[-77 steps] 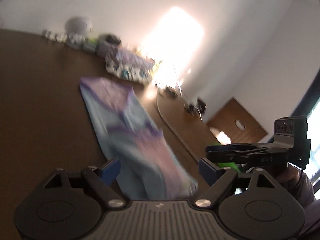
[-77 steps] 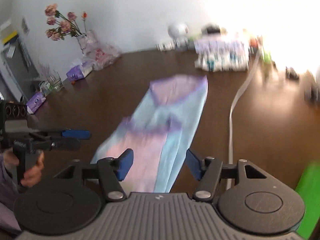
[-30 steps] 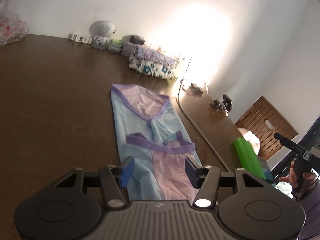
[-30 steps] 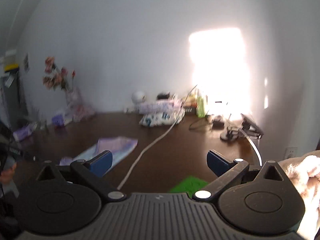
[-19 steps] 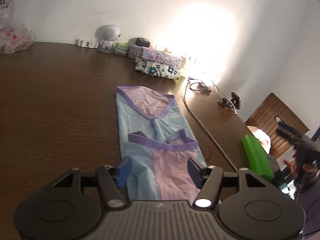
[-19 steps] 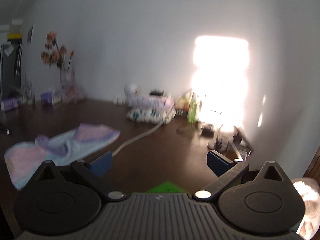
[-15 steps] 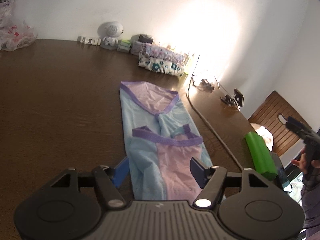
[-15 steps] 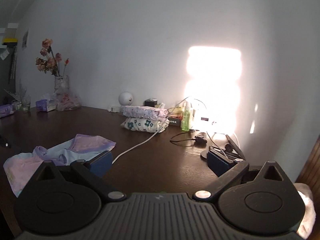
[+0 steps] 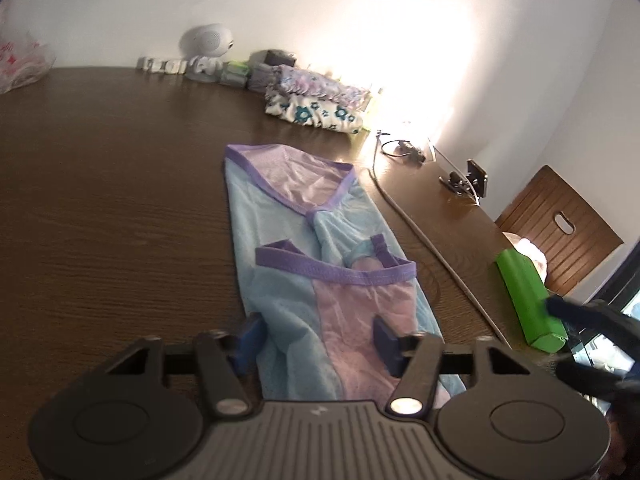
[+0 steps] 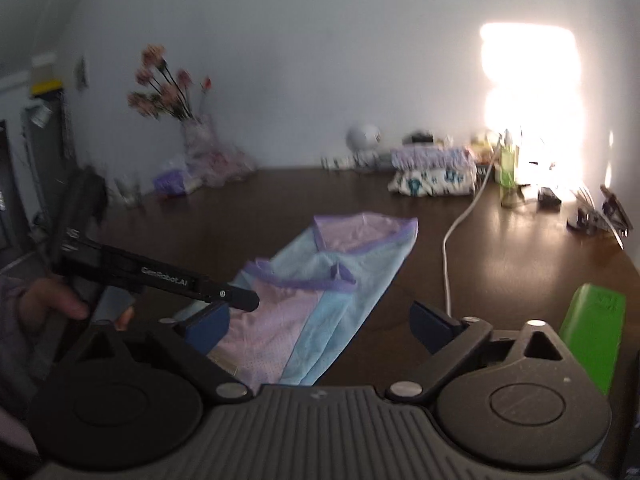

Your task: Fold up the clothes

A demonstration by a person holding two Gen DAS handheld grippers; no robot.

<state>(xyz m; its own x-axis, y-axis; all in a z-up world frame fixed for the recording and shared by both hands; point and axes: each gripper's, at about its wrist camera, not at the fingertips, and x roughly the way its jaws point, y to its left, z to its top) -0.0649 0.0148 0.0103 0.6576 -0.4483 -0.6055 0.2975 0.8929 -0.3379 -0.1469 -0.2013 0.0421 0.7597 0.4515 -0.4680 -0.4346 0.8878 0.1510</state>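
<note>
My left gripper hovered at the near end of the blue-and-lilac garment on the brown table, jaws just closing, apart.

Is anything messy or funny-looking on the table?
A little. The blue and pink top lies folded in a long strip, but one purple strap pokes up in a loop. A white cable trails across the table right beside it.
</note>
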